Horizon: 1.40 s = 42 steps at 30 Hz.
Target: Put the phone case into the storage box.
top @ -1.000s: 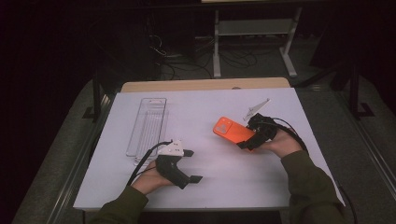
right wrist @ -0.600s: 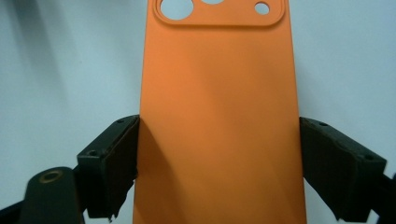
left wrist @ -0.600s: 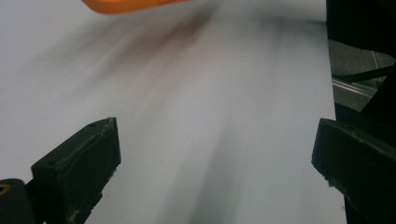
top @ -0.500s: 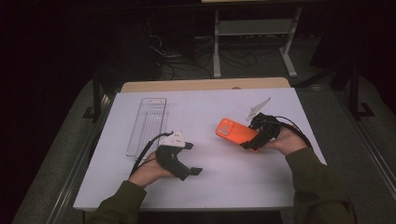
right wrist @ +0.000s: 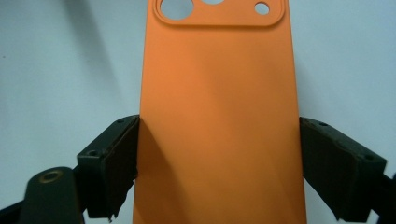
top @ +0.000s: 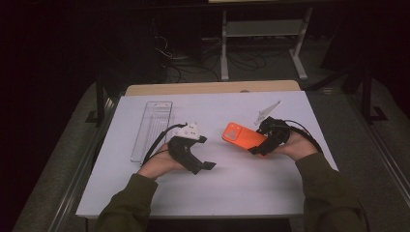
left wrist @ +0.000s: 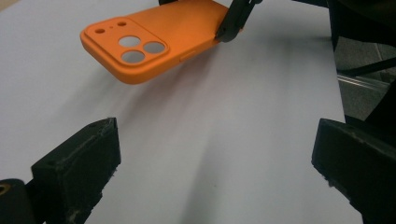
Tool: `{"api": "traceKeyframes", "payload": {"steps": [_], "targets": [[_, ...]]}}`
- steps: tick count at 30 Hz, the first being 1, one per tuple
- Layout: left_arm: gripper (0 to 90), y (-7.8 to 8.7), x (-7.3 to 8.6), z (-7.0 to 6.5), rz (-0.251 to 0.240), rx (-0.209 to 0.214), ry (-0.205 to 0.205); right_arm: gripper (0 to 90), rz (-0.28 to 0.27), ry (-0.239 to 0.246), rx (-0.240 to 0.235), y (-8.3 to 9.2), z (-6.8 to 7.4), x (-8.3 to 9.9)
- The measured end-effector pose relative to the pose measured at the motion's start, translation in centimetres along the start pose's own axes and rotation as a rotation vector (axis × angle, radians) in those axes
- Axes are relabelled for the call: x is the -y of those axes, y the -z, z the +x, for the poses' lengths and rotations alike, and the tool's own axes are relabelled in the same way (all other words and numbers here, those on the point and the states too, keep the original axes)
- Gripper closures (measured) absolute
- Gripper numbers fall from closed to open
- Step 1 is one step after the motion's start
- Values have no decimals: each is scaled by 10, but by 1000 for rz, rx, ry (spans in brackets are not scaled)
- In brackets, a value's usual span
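Note:
An orange phone case (top: pixel 240 136) with three round camera cut-outs hangs tilted a little above the white sheet (top: pixel 241 188). My right gripper (top: pixel 258 146) is shut on its lower end. In the right gripper view the case (right wrist: pixel 219 84) sits between the two black pads, which press on its long edges. My left gripper (top: pixel 206 152) is open at the middle of the sheet, left of the case, with its jaws pointing toward it. In the left gripper view the case (left wrist: pixel 159 35) lies ahead of the open left gripper (left wrist: pixel 215 140), and nothing is between the pads.
A clear plastic tray (top: pixel 152 129) lies along the left side of the sheet, behind the left hand. A wooden table edge (top: pixel 208 88) runs along the back. A metal rack (top: pixel 261 29) and cables stand on the dark floor beyond.
The left hand has risen and moved up the sheet and to the right, closer to the case. The right hand and the case have stayed where they were.

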<state>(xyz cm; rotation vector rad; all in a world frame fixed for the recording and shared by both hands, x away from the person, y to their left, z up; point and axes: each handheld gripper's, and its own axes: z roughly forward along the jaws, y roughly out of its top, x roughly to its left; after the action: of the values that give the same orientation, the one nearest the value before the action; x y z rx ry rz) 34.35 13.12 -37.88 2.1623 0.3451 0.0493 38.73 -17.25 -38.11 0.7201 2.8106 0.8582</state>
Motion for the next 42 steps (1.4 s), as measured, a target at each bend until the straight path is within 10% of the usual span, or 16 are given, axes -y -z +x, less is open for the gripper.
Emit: {"api": "traceKeyframes", "payload": {"steps": [42], "targets": [[8,3,-3,1,48,-3,-81,153,58,186,-114,-18,34,-18]]}}
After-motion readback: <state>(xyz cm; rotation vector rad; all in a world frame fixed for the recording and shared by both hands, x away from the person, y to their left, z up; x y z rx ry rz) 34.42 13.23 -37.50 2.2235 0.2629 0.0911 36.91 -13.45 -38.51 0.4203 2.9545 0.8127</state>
